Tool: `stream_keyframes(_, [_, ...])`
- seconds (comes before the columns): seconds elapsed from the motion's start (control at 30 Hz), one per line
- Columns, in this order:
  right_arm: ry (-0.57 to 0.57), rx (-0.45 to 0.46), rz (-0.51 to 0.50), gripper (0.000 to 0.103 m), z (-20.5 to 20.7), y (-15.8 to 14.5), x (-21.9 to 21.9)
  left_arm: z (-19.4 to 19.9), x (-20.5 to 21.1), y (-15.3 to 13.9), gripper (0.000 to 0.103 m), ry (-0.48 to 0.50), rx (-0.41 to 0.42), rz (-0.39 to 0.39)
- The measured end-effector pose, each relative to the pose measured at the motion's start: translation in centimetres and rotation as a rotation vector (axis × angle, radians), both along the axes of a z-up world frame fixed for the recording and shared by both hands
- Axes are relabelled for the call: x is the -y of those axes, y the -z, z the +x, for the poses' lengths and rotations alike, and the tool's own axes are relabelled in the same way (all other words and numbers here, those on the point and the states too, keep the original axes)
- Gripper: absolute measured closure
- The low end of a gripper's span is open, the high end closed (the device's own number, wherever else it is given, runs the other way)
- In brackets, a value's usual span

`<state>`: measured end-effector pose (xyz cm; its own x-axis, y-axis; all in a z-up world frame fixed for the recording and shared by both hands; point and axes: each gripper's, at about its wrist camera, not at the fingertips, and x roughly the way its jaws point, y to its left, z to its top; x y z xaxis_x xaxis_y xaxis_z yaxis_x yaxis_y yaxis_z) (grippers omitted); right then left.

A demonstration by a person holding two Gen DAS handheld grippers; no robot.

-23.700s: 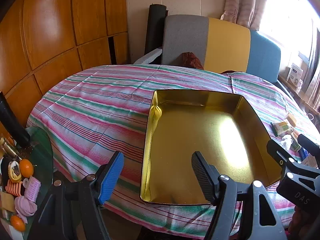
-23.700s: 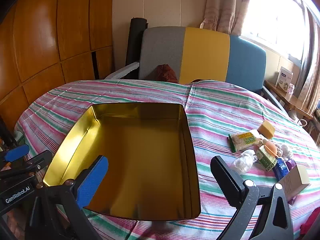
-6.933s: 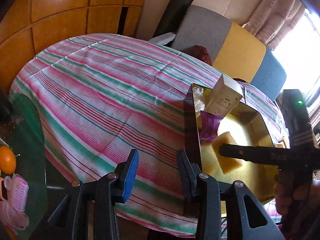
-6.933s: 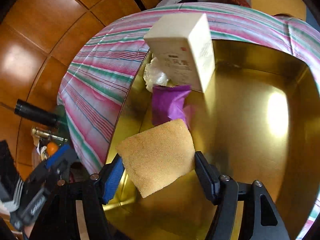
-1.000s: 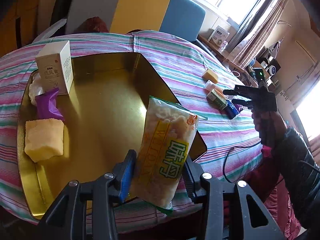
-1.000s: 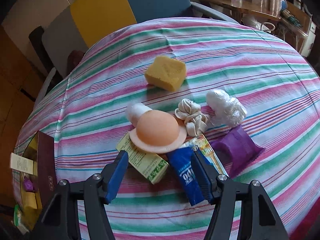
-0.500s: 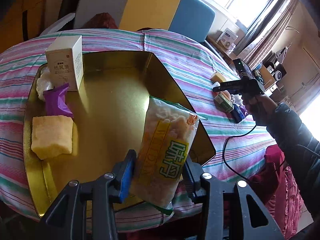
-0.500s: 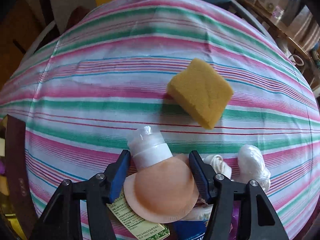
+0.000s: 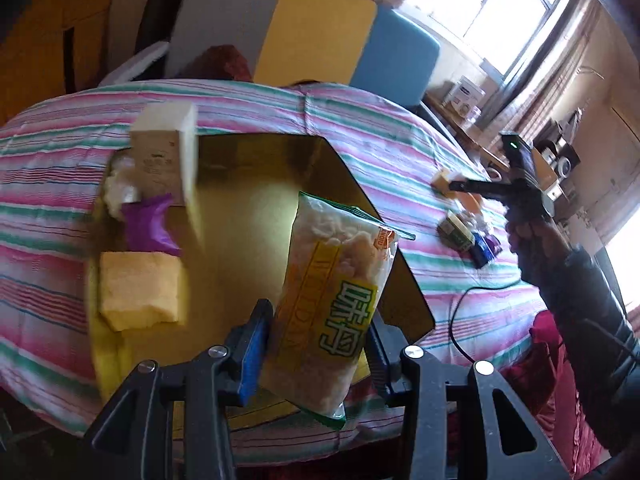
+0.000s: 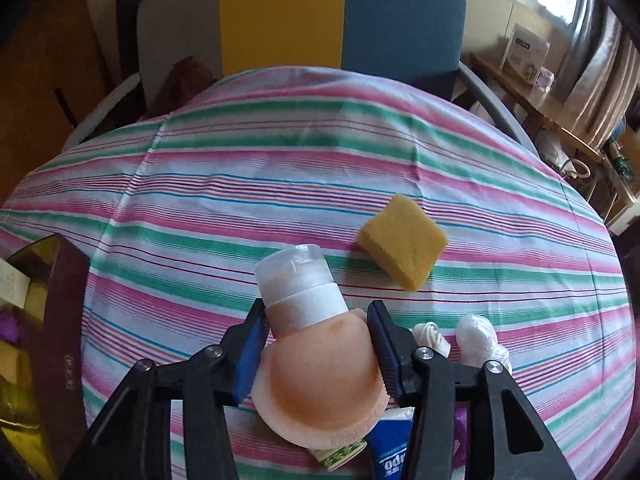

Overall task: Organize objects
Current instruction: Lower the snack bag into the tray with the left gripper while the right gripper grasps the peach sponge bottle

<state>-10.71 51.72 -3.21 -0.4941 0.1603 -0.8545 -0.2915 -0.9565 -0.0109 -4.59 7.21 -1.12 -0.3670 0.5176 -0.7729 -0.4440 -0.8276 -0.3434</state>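
- Left gripper (image 9: pixel 316 346): clamped on an upright snack bag (image 9: pixel 332 300), held above the near end of the gold tin (image 9: pixel 280 160).
- Right gripper (image 10: pixel 318 344): jaws closing around a peach tube (image 10: pixel 316 360), its white cap pointing away; pads at its sides.
- Inside the tin: yellow sponge (image 9: pixel 138 290), purple packet (image 9: pixel 148 224), white box (image 9: pixel 166 156).
- On the striped cloth (image 10: pixel 280 184) beyond the tube: a second sponge (image 10: pixel 402 246).

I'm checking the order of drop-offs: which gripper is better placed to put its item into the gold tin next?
Left. The left gripper already holds the snack bag over the gold tin. The right gripper is closing around the peach bottle, away from the tin.
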Motion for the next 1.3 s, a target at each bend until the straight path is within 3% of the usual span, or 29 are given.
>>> stream_keyframes(0.2, [-0.071,-0.089,-0.046,0.052,3.0,-2.3,4.6,-0.5,9.0,-2.4,0.059,-0.219,-0.043,0.010])
stream_keyframes(0.33, [-0.095,-0.121,-0.077,0.052,4.9,-2.5,6.9,0.2,11.5,-2.4,0.059,-0.259,-0.043,-0.004])
stream_keyframes(0.43, [-0.116,-0.140,-0.090,0.052,5.8,-3.0,8.2,0.4,10.6,-1.4,0.059,-0.211,-0.035,-0.021])
stream_keyframes(0.6, [-0.168,-0.156,-0.081,0.052,7.1,-3.9,10.8,-0.2,5.4,0.4,0.059,0.007,-0.100,-0.183])
stream_keyframes(0.9, [-0.226,-0.179,-0.093,0.052,8.7,-5.1,13.5,-2.3,1.7,5.1,0.059,0.232,-0.063,-0.344])
stream_keyframes(1.13, [-0.268,-0.165,-0.105,0.052,8.4,-4.8,15.6,-2.5,1.6,7.0,0.058,0.297,-0.031,-0.412])
stream_keyframes(1.3, [-0.313,-0.154,-0.109,0.052,8.0,-4.8,17.7,-3.1,1.9,7.7,0.058,0.294,-0.003,-0.394])
